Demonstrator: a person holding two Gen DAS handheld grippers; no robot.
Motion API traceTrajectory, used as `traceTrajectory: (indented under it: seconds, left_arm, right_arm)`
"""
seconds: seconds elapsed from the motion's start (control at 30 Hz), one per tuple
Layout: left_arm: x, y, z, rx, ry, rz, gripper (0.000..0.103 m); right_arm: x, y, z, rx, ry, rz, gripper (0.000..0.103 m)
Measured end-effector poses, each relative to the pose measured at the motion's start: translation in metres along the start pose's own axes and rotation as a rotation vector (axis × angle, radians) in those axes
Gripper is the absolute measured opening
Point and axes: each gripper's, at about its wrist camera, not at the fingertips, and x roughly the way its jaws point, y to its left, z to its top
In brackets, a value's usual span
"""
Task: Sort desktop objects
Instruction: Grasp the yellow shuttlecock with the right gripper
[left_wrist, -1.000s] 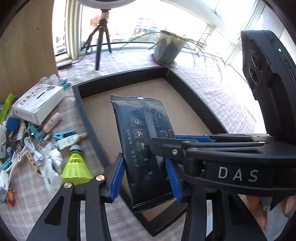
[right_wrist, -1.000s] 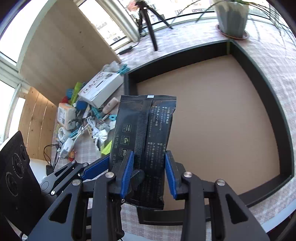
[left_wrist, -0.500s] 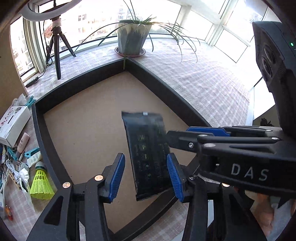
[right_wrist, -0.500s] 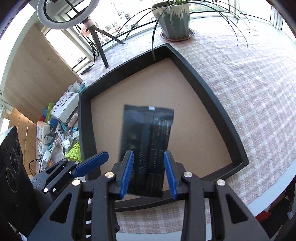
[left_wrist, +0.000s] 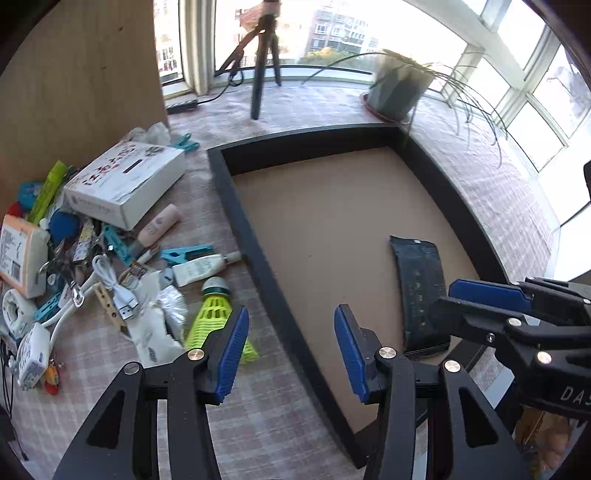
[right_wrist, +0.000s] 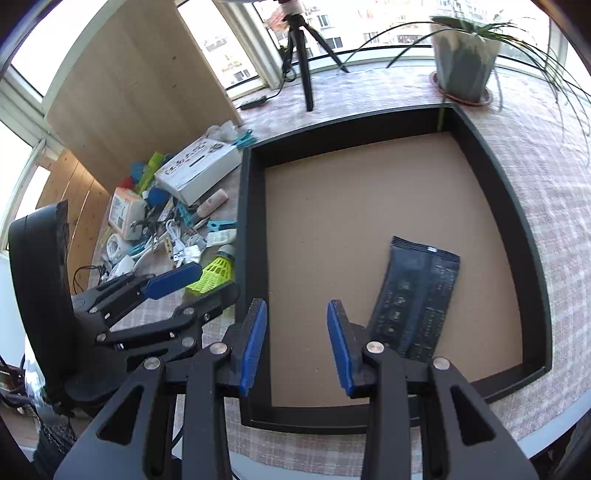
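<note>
The black packet (right_wrist: 415, 301) looked like crinkled, faintly glossy plastic film. The tray (right_wrist: 515, 221) had matt black walls and a brown cardboard-like floor, and the checked tablecloth (left_wrist: 240, 417) looked woven.

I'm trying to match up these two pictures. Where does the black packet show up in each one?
Left wrist view: black packet lies flat in the tray, lower right, beside the right gripper.
Right wrist view: it lies right of centre, past the right finger.
Shared landmark: the black-rimmed tray, potted plant behind.
</note>
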Motion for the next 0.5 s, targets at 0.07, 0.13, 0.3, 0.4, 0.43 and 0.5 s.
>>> traceTrajectory:
  seconds: [0.07,0.13,0.3,0.4,0.43,0.5]
  left_arm:
    - [0.005,0.022,0.003,-0.038,0.013,0.018,0.048]
    - [0.011,0.041,0.004,-0.082,0.023,0.036,0.053]
    - [0.021,0.072,0.001,-0.136,0.046,0.062,0.056]
    - [0.028,0.083,0.001,-0.155,0.064,0.066,0.056]
    - [0.030,0.086,0.001,-0.167,0.070,0.066,0.056]
    - [0.034,0.090,0.001,-0.174,0.084,0.060,0.056]
  right_arm:
    - [0.010,0.019,0.002,-0.045,0.021,0.006,0.034]
    - [0.021,0.036,0.003,-0.083,0.040,0.008,0.034]
    - [0.049,0.063,0.004,-0.120,0.084,0.018,0.034]
    - [0.064,0.073,0.004,-0.129,0.109,0.018,0.034]
    - [0.068,0.076,0.005,-0.136,0.115,0.014,0.034]
    - [0.076,0.082,0.004,-0.146,0.126,0.004,0.034]
